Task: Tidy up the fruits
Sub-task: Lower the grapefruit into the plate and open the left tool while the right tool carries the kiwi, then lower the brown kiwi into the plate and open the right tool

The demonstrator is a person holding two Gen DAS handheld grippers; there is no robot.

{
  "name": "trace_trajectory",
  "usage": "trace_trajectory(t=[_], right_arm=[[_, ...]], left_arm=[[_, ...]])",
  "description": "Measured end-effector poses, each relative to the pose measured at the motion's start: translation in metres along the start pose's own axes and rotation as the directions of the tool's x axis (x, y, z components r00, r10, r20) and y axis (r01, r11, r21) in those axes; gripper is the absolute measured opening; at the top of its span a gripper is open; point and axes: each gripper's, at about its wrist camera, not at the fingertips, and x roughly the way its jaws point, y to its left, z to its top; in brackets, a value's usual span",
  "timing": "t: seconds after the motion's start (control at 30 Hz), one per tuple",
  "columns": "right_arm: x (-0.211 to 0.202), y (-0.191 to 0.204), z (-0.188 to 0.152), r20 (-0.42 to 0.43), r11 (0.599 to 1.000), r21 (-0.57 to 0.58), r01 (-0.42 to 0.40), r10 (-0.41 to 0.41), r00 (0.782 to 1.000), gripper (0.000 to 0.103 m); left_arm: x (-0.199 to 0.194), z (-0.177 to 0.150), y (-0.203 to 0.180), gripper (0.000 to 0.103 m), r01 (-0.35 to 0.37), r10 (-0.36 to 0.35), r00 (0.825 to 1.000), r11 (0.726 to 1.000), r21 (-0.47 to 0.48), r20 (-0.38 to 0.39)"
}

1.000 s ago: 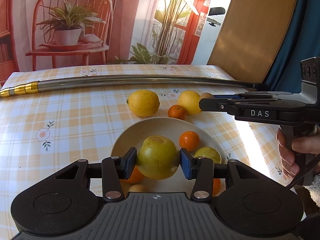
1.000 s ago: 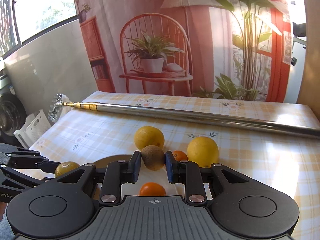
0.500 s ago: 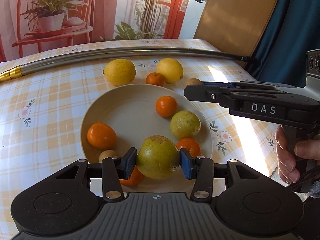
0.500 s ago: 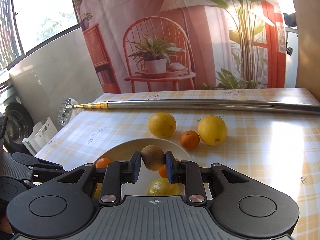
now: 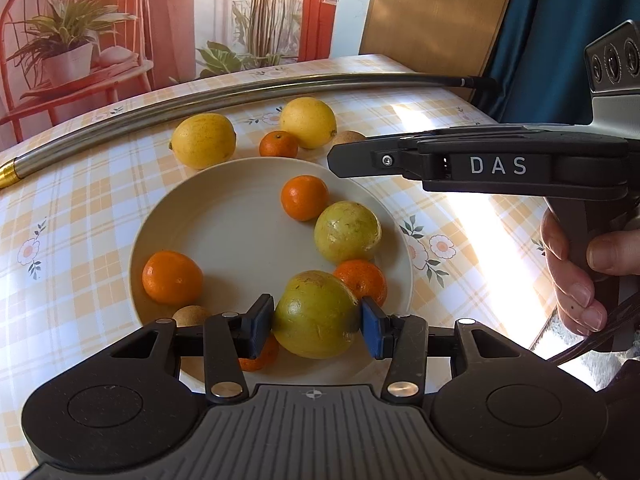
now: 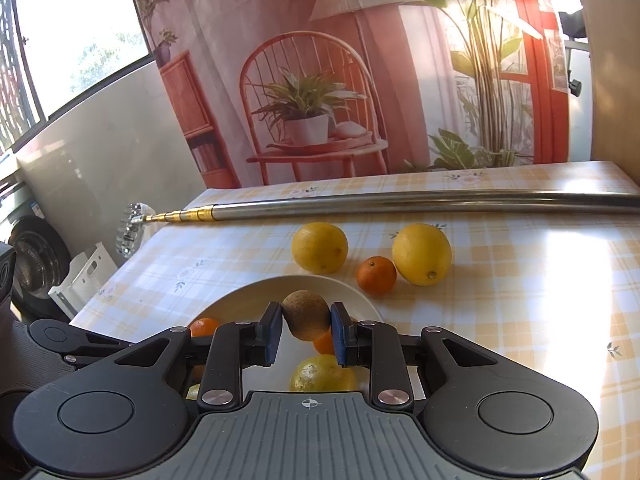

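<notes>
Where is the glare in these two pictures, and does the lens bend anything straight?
Left wrist view: sunlight washes out the tablecloth under the right gripper; the metal pole looks arched. Right wrist view: a white glare patch on the tablecloth at right; the pole bows slightly; the window is overexposed.

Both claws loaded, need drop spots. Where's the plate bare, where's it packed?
Bare: the plate's centre and far-left arc, bordered by the left mandarin and the far mandarin. Packed: the right and near rim, around the greenish fruit. The left claw holds a yellow-green fruit there; the right claw holds a brown fruit.
</notes>
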Motion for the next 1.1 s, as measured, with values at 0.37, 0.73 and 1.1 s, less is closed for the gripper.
trace_trajectory(t=[0.37, 0.73, 1.1], right_arm=[[0.002, 0.002, 0.0, -0.014, 1.0, -0.003, -0.001, 0.001, 1.0, 0.024], [0.007, 0.005, -0.001, -0.043, 1.0, -0.016, -0.012, 0.011, 0.999, 0.024], [0.048, 0.039, 0.007, -0.174, 0.984, -0.132, -0.123, 0.099, 0.98, 0.024]], left_arm=[[0.008, -0.005, -0.001, 0.049, 0.004, -0.004, 0.999, 1.0, 0.003, -0.051], [-0.016, -0.005, 0.008, 0.049, -0.036, 0.04, 0.996, 0.998, -0.053, 0.074], [-0.058, -0.003, 0.064, 0.051, -0.24, 0.312, 0.928, 0.919, -0.312, 0.205]])
